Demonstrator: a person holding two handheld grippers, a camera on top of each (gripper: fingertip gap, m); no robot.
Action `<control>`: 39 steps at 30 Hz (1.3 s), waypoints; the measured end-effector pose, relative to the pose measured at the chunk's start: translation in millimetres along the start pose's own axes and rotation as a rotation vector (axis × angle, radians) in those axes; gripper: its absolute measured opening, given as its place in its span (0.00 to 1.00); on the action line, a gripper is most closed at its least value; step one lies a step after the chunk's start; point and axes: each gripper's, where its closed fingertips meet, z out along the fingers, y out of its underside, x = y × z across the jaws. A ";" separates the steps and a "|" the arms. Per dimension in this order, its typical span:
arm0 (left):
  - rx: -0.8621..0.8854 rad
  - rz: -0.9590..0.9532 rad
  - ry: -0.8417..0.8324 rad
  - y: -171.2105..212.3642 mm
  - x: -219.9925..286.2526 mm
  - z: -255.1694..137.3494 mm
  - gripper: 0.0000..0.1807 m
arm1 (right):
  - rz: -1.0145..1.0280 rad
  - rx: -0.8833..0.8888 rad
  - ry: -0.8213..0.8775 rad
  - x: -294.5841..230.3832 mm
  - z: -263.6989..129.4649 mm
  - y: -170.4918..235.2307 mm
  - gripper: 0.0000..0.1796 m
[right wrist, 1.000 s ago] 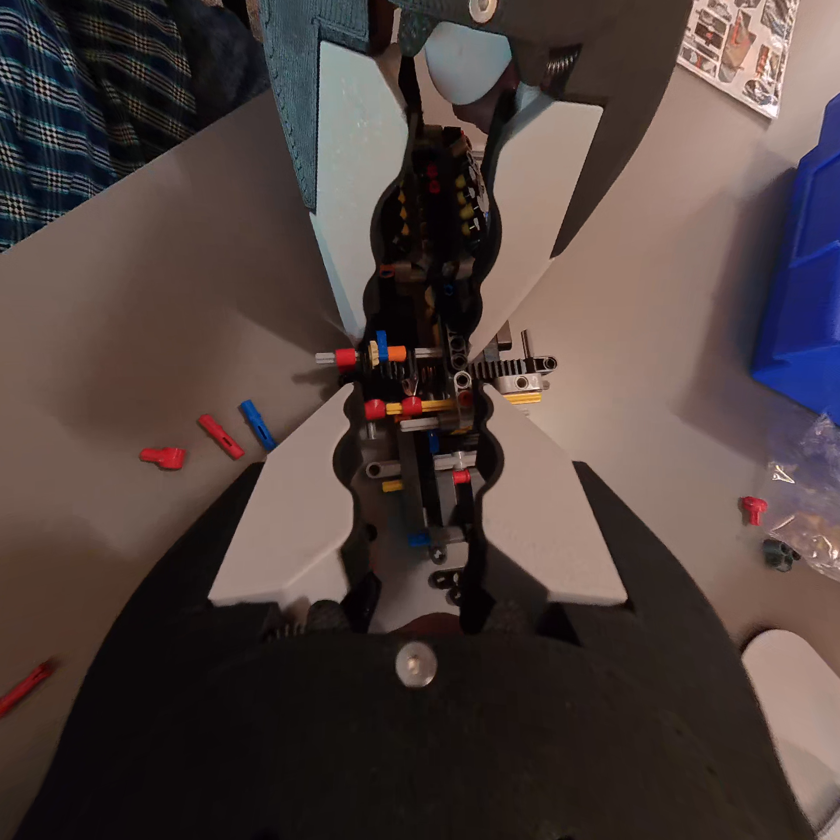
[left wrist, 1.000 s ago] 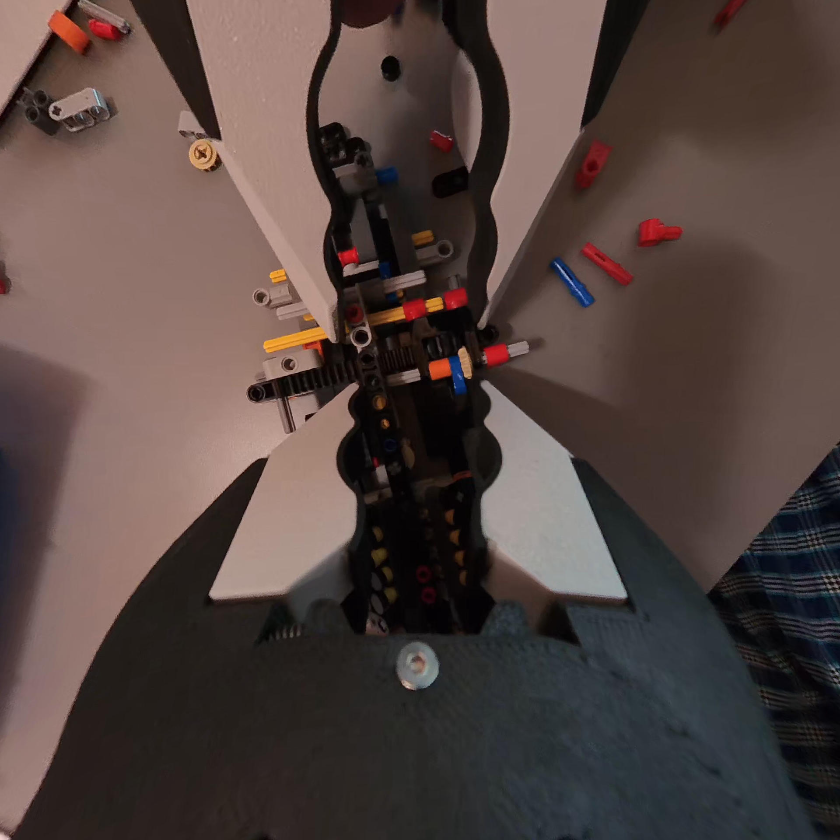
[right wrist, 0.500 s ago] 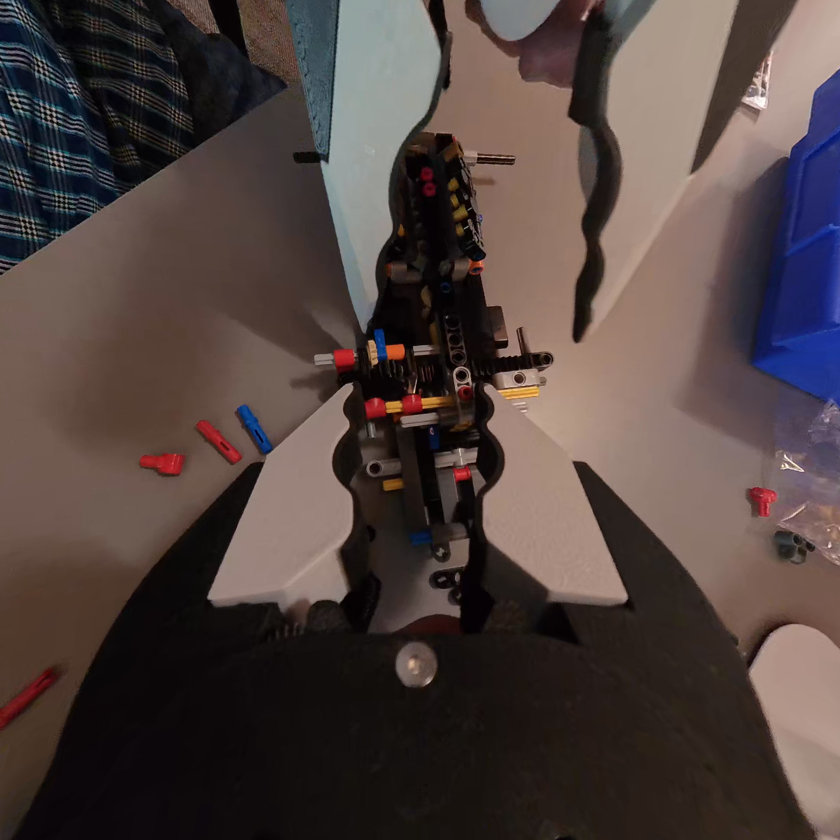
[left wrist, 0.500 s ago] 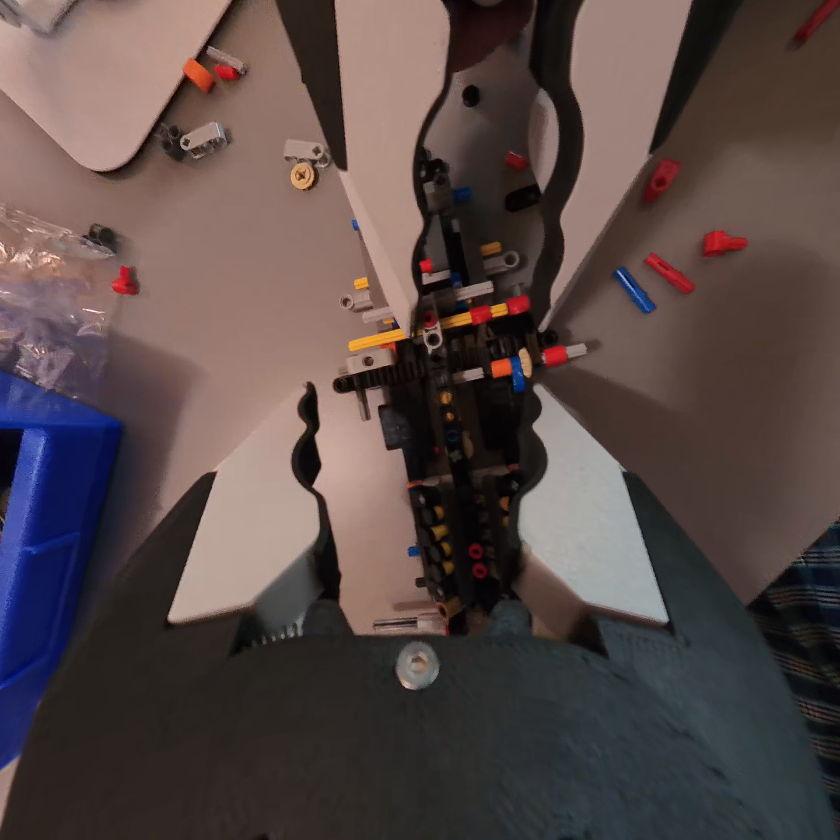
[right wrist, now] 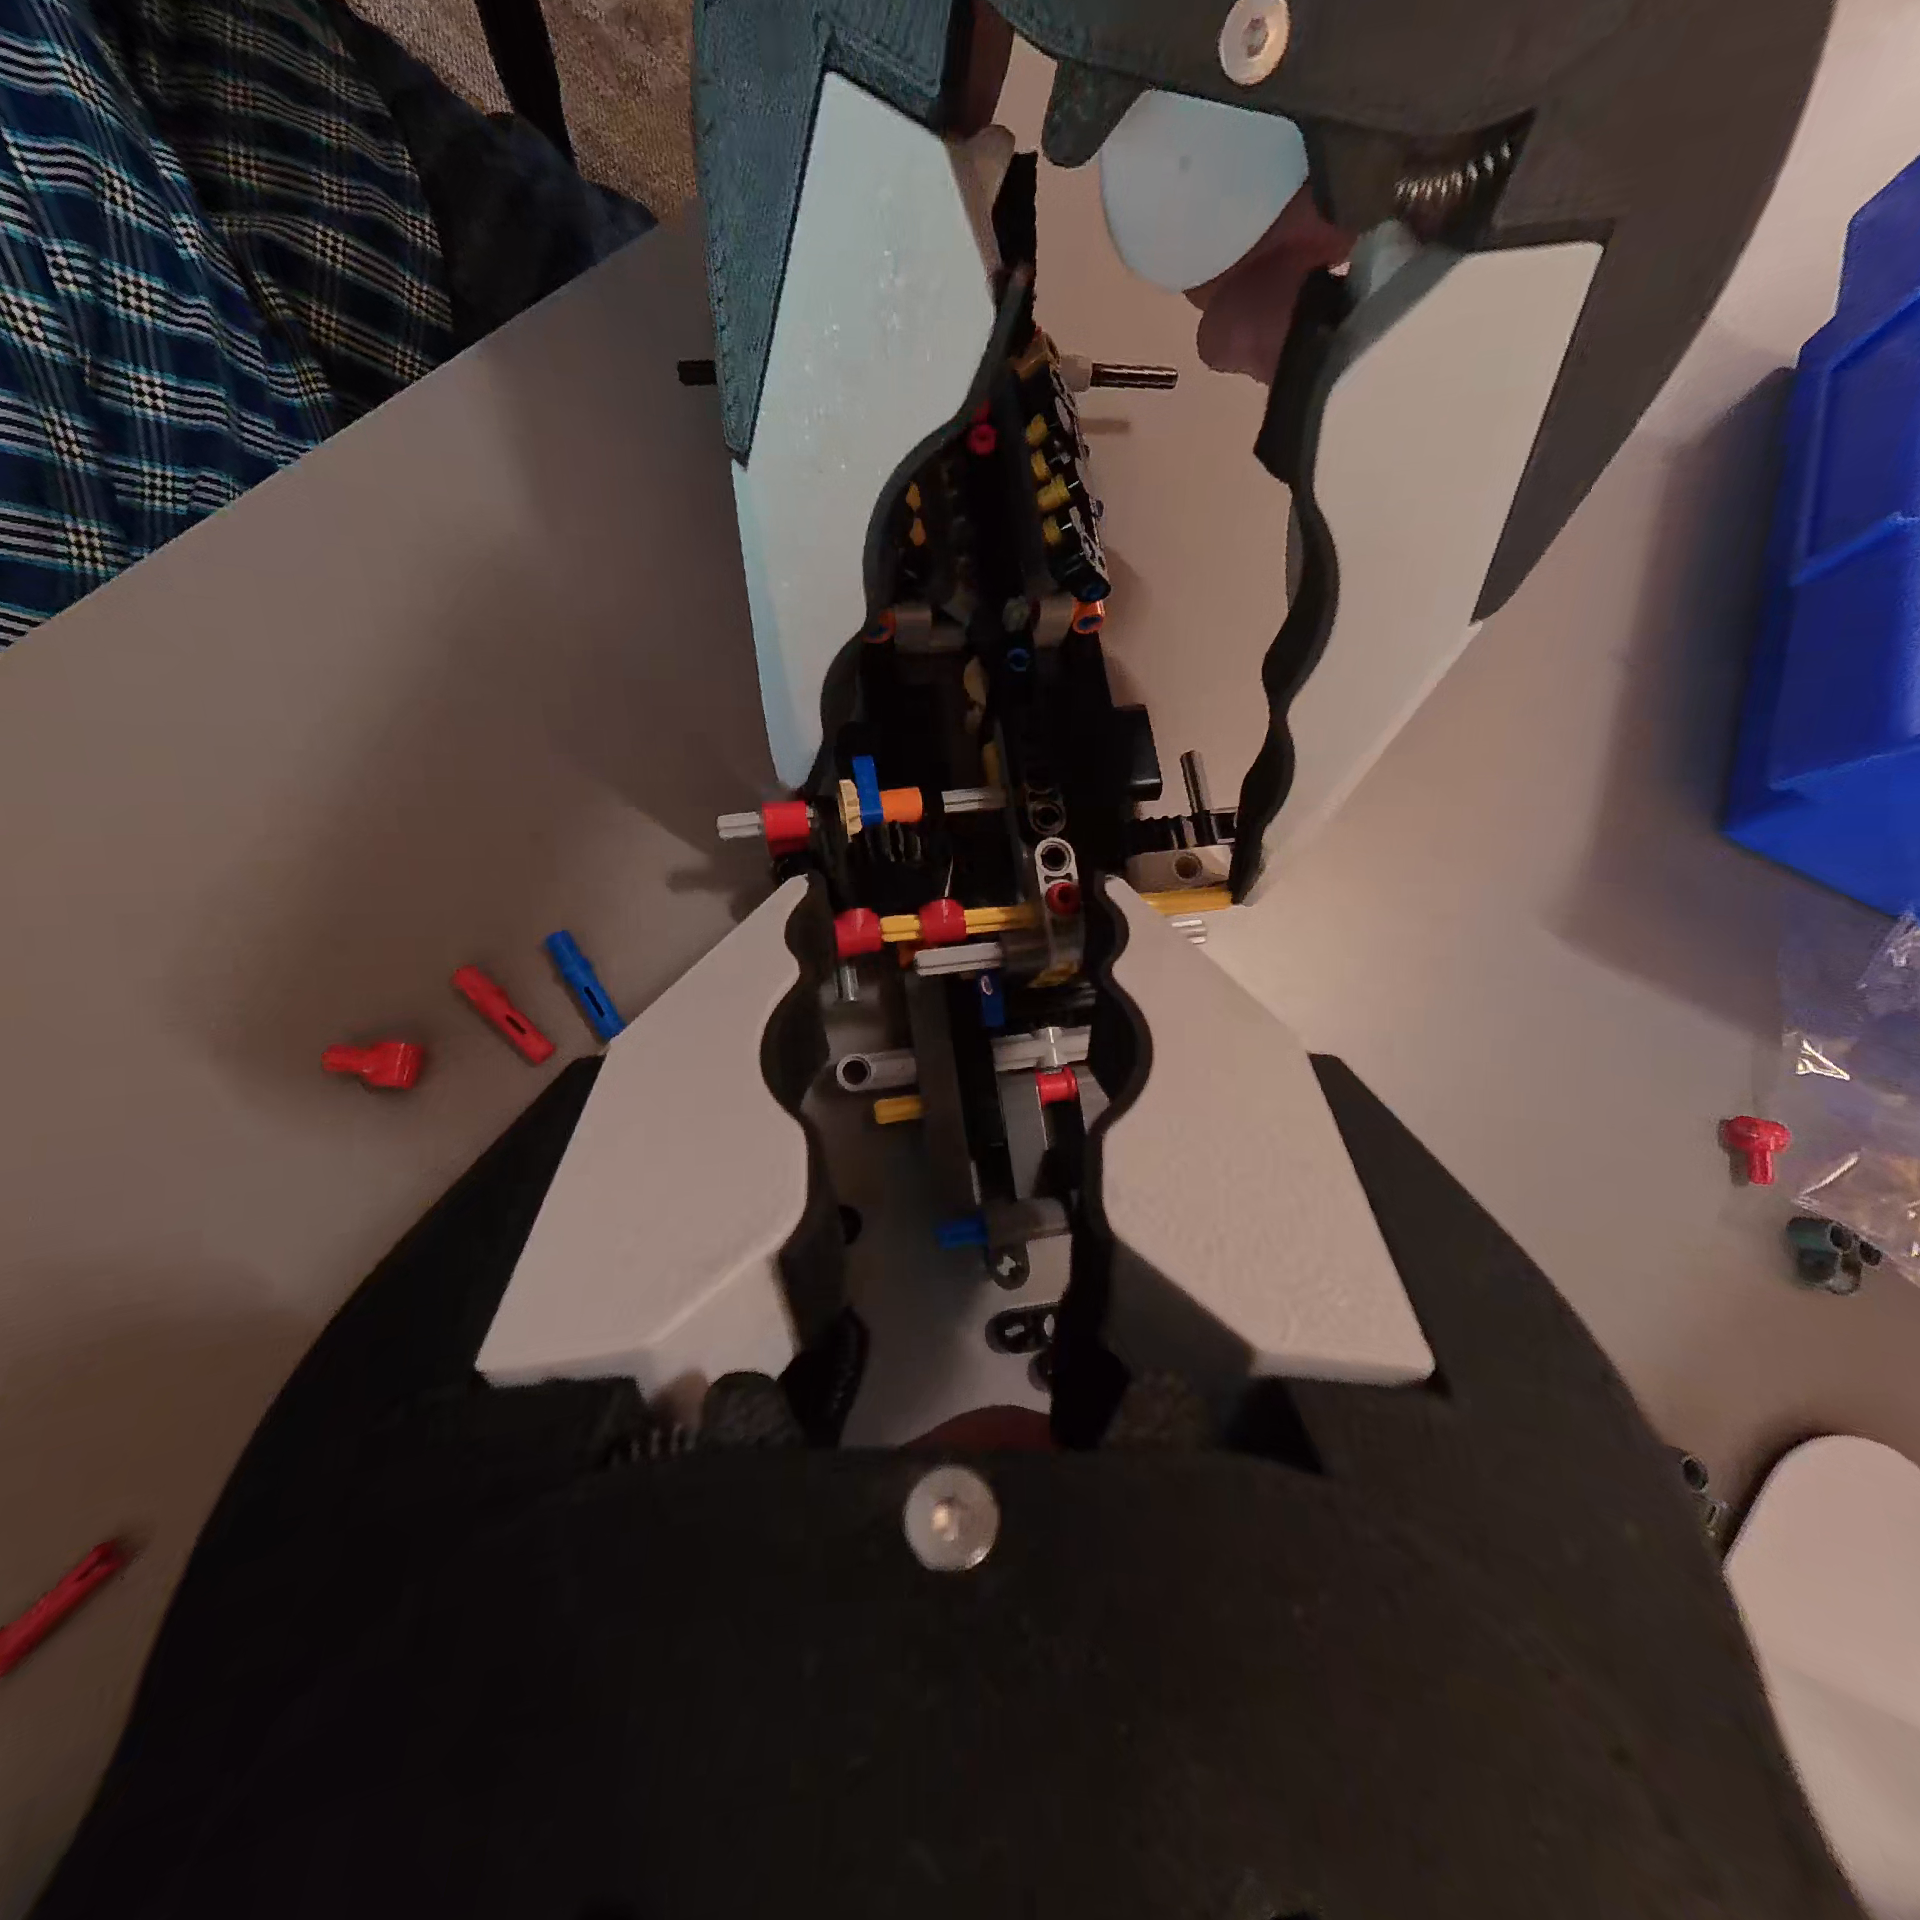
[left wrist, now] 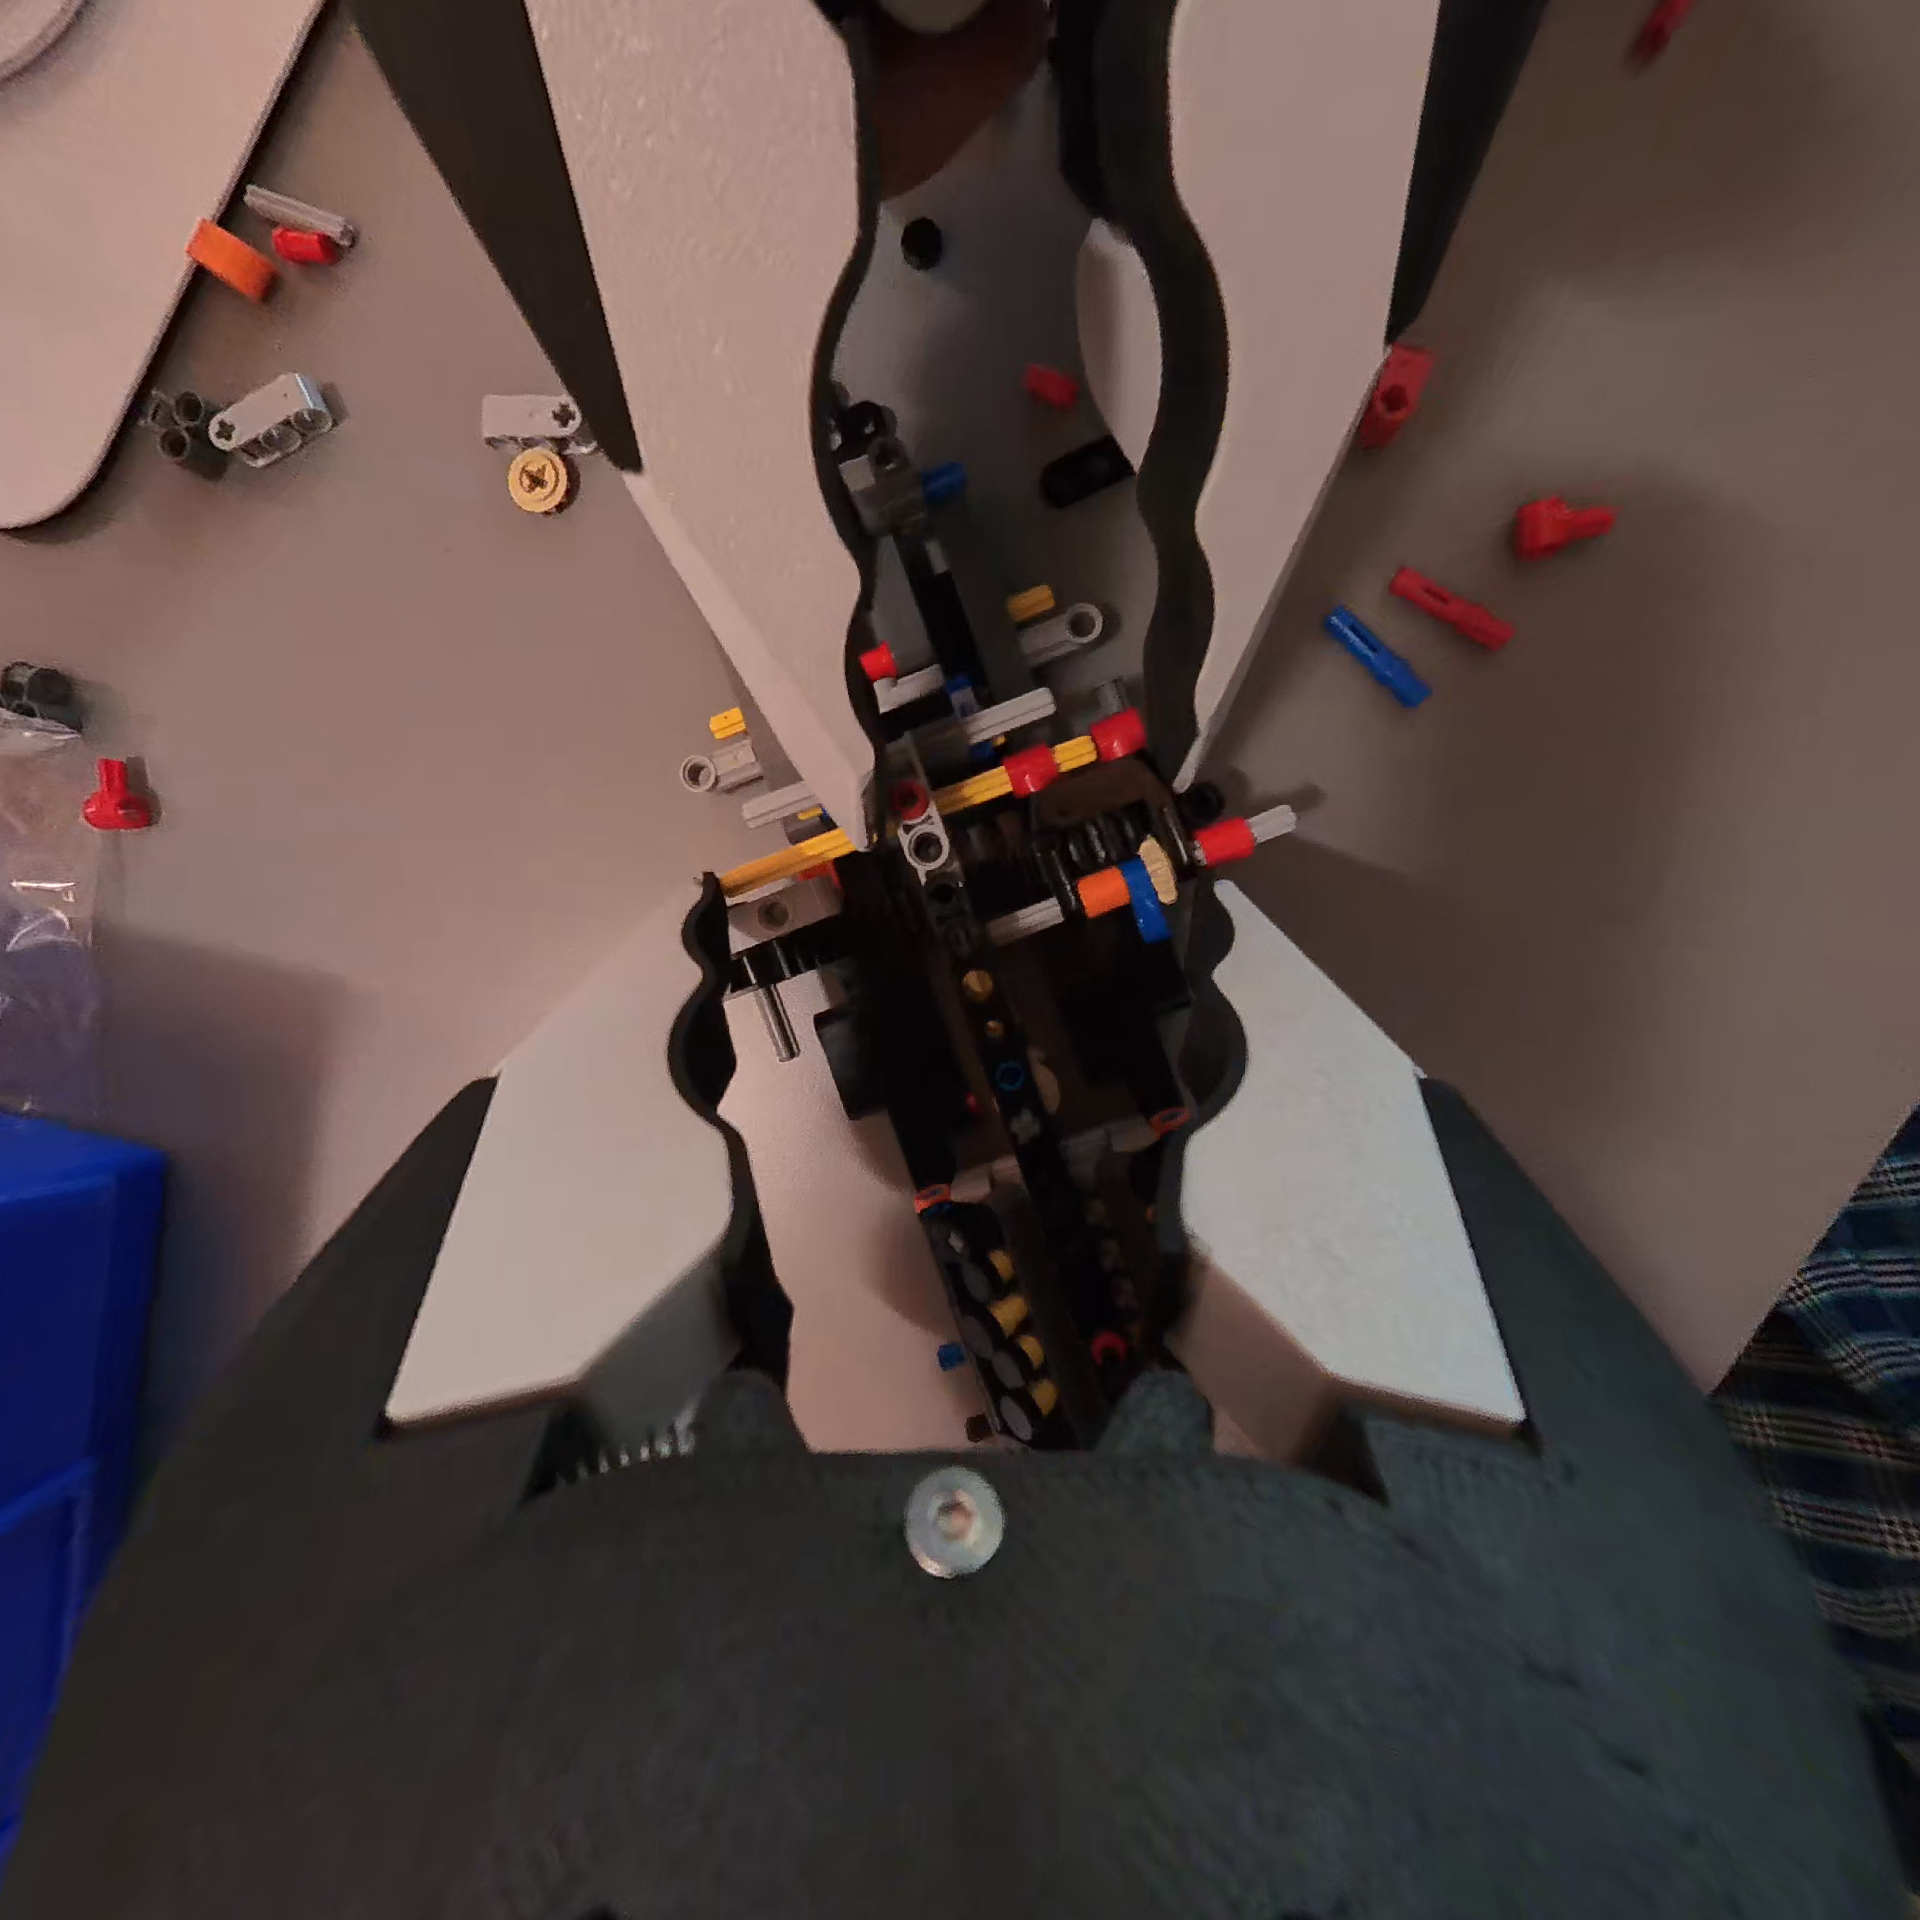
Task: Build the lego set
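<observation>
The half-built lego chassis point(left wrist: 997, 935) lies on the grey table point(left wrist: 364, 675), stretched out between both tongs. The right gripper point(right wrist: 951, 997) is clenched on the end with the yellow axle. The left gripper point(left wrist: 951, 997) is spread wide around the other end, only its right pad touching. Loose red and blue pins point(right wrist: 520, 1013) lie beside it.

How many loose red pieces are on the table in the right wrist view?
4: a red elbow piece and a red pin at left, a long red piece at lower left, and a red piece by the plastic bag. Others may be hidden.
</observation>
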 end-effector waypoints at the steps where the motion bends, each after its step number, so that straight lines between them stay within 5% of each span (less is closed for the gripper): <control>1: 0.003 0.009 -0.005 -0.3 0.0 -0.4 0.47 | 0.001 0.001 -0.002 -0.1 0.1 0.0 0.26; 39: 0.035 0.047 0.012 -6.2 7.8 4.1 0.44 | -0.016 0.037 -0.074 -7.8 -13.4 6.5 0.24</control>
